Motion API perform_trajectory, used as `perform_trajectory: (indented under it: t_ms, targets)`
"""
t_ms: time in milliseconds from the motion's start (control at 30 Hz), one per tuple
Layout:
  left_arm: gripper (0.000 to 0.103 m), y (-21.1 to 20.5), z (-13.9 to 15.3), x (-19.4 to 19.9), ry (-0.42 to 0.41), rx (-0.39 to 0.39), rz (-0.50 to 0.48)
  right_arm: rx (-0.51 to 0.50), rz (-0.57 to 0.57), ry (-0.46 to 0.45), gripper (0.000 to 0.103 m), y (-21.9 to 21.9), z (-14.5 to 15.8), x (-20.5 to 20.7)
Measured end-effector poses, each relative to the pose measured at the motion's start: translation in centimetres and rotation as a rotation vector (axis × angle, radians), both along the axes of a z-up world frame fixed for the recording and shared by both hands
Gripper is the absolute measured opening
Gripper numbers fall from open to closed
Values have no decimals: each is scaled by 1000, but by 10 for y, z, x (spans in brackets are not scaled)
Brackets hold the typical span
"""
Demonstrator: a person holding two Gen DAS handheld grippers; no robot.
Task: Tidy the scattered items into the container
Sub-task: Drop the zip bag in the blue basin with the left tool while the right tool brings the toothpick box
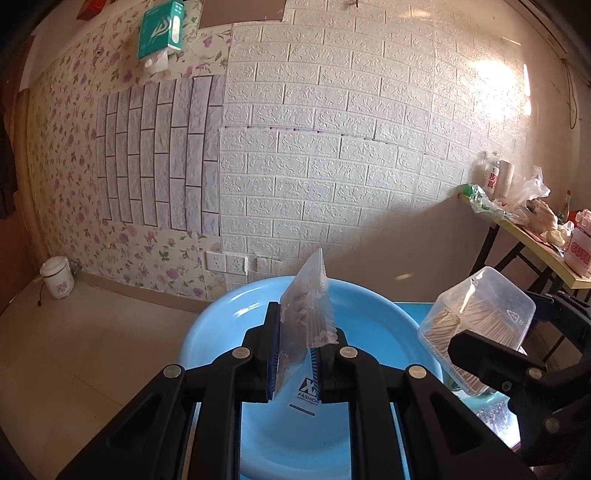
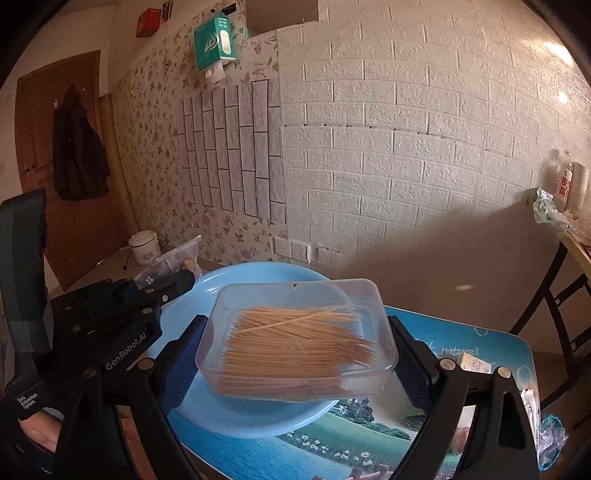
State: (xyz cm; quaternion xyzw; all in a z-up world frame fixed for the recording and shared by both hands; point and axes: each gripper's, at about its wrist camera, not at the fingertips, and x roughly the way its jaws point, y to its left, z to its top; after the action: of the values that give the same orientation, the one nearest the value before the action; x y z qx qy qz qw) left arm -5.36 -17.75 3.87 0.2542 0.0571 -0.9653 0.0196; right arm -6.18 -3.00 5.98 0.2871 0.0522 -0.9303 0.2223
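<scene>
Two claws are showing in the left wrist view. The left claw [image 1: 295, 354] is pinching a small clear plastic bag [image 1: 304, 310] between its blue pads, and the bag is standing upright, its top corner pointing up toward the white brick-pattern wall [image 1: 369, 147]. Beneath it a light blue basin [image 1: 369, 321] is sitting, so the bag is hanging over the bowl's inside. To the right, the right claw [image 1: 495, 332] is carrying a clear box of toothpicks [image 1: 480, 325], tilted, just beside the basin's right rim. A green tissue box [image 1: 162, 29] is hanging high on the floral wallpaper, and a white rice cooker [image 1: 56, 277] is sitting on the floor at the far left. A side table [image 1: 535, 236] cluttered with bags and bottles is standing at the right.

From the right wrist view, the right claw [image 2: 295, 354] is spread wide yet gripping the clear box of toothpicks [image 2: 295, 339] by its two short ends, holding it roughly level over the near part of the light blue basin [image 2: 258, 273]. That basin is resting on a counter [image 2: 480, 339] covered with a printed landscape scene. At the left, the left claw [image 2: 173, 284] is reaching over the basin's left rim with the small clear plastic bag [image 2: 177, 258] in its grip.
</scene>
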Motion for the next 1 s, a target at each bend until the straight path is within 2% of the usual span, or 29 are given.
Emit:
perform_trajectory:
  t_ms: [267, 400, 467, 500, 533, 600, 833, 867, 933, 1000]
  targets:
    - [14, 1, -19, -22, -46, 6, -24, 24, -30, -44, 93, -3, -14, -15]
    - [17, 0, -25, -26, -64, 12, -31, 38, -29, -50, 93, -7, -19, -21]
    - [38, -3, -29, -29, -87, 32, -25, 41, -30, -53, 93, -9, -20, -23]
    - [67, -6, -33, -31, -111, 42, -11, 44, -30, -56, 93, -10, -22, -24]
    - [71, -10, -36, -32, -128, 50, 18, 47, -30, -62, 93, -10, -25, -25]
    - [71, -15, -39, -31, -126, 80, 5, 51, -37, -72, 93, -10, -29, -29]
    - [73, -23, -36, -19, -98, 64, 35, 61, -39, -98, 93, -10, -40, -37]
    - [75, -24, -35, -18, -97, 67, 39, 64, -35, -100, 93, -11, -41, -37]
    - [86, -28, -33, -14, -87, 71, 41, 70, -26, -100, 93, -15, -41, -35]
    - [88, -29, -30, -12, -82, 62, 44, 74, -17, -98, 93, -16, -42, -35]
